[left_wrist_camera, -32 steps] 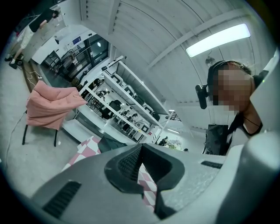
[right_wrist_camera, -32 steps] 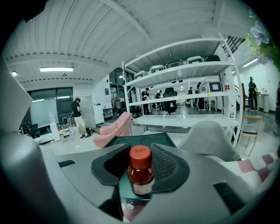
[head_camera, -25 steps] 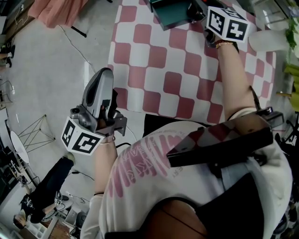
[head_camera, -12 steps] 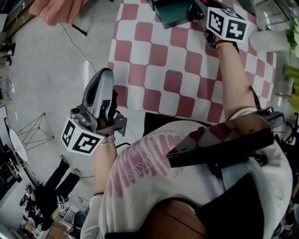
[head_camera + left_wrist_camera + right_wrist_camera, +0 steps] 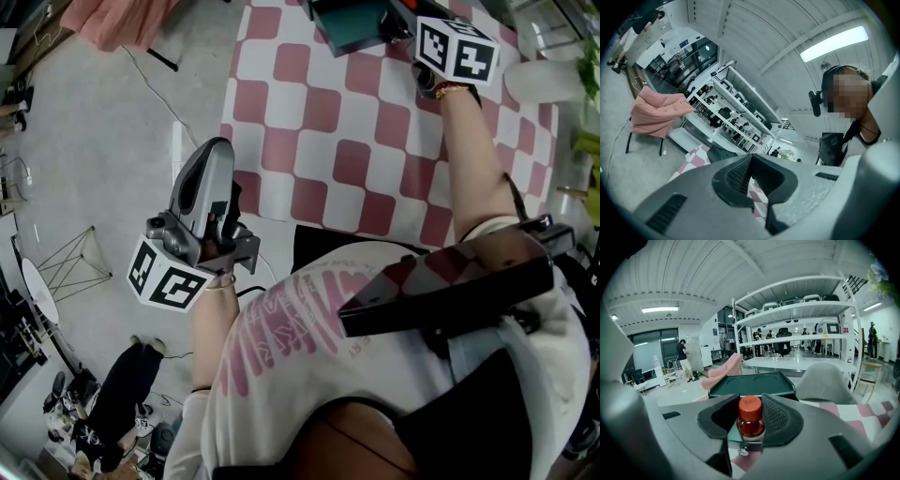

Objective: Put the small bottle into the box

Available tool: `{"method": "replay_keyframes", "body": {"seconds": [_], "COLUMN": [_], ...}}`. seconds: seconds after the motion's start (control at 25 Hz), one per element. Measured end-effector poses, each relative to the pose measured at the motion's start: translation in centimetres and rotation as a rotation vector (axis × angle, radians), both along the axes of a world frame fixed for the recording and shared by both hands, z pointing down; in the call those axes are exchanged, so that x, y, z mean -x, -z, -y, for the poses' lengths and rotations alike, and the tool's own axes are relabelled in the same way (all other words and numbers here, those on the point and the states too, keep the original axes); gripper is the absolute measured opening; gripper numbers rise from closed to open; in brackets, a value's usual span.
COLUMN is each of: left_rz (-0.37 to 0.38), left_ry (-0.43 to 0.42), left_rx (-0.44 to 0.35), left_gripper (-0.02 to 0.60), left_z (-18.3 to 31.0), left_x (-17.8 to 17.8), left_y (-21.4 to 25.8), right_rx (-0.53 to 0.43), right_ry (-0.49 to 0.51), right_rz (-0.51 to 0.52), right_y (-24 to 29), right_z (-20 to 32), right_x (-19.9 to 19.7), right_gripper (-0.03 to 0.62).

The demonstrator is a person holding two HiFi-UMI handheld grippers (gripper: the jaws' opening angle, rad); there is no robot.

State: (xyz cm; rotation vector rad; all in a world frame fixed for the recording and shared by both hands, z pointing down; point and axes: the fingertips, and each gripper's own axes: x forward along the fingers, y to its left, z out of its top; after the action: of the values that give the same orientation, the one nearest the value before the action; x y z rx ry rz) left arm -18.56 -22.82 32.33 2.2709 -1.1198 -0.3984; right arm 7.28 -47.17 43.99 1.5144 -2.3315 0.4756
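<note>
Basically, the right hand-held gripper (image 5: 750,414) is clamped on the small bottle (image 5: 750,423), red cap up, with the dark green box (image 5: 752,384) right behind it at the far end of the checkered worktop (image 5: 375,141). The left hand-held gripper (image 5: 751,161) is closed on nothing, out over the floor (image 5: 94,141) left of the worktop.

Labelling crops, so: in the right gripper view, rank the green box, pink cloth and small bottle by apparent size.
1. green box
2 and 3. pink cloth and small bottle look about alike; the bottle sits right at the camera, so I won't rank them.
</note>
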Motion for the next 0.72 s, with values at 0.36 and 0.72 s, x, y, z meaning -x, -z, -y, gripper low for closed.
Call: {"method": "replay_keyframes", "body": {"seconds": [0.36, 0.72], "left_rz": [-0.002, -0.004], "left_ry": [-0.004, 0.002], "left_rx": [0.003, 0.005], "left_gripper": [0.008, 0.008], "left_z": [0.07, 0.09], "left_x": [-0.04, 0.06], "left_y": [0.03, -0.09], "right_rx": [0.017, 0.018], "right_ry": [0.004, 0.014], "right_rz": [-0.009, -0.025], "right_y": [-0.64, -0.96], "right_z": [-0.38, -0.59], "right_x": [0.14, 0.59], "right_gripper": [0.147, 0.147]}}
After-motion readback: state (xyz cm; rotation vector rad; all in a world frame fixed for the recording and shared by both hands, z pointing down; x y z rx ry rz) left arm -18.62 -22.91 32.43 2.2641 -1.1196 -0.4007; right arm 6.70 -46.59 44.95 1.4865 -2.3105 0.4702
